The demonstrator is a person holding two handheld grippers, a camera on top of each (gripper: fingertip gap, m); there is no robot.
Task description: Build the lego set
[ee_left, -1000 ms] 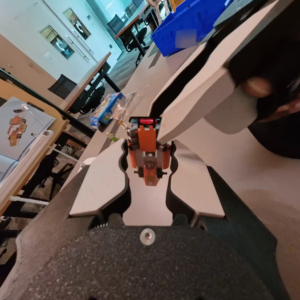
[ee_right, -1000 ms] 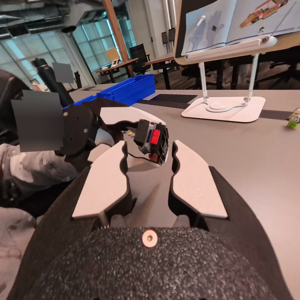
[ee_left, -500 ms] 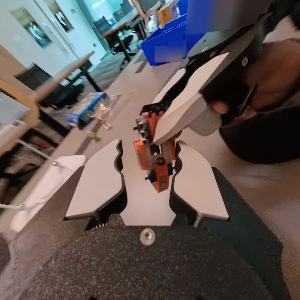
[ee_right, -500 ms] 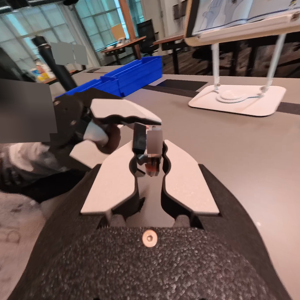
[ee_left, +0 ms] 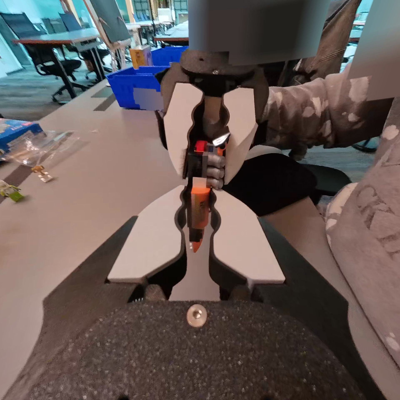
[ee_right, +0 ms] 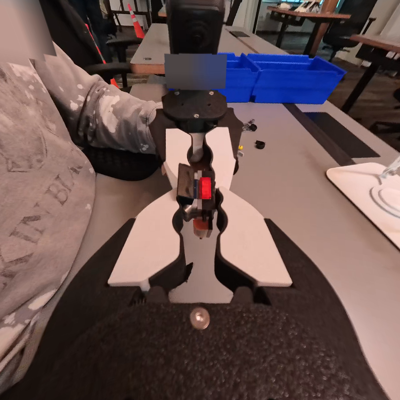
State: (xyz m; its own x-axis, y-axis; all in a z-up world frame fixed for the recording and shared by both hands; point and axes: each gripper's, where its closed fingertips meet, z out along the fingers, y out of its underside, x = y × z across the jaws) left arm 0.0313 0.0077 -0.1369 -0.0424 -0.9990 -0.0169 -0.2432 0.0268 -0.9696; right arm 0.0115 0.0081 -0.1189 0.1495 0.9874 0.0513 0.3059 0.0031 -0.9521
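Two hand-held grippers meet nose to nose above the grey table, sharing one partly built lego model. In the left wrist view the left gripper has its fingers clenched on the orange, pointed end of the model, while the right gripper, seen head-on beyond it, pinches the grey and black end carrying a red piece. The right wrist view shows the same hold from the other side: the right gripper is closed on the black and red section of the lego model, with the left gripper facing it. Judged from these views, assembly is well advanced but unfinished: a multi-part body exists, yet loose small pieces lie on the table near the blue bins, and two minifigures stand apart beside clear plastic bags and the set's box. The step in hand appears to be pressing or reseating a part between the two grips. The joint itself is hidden by the fingers, so which part is being joined cannot be told; the model's far faces are unseen, the white stand base is cut off at the frame edge, and both views are slightly blurred.
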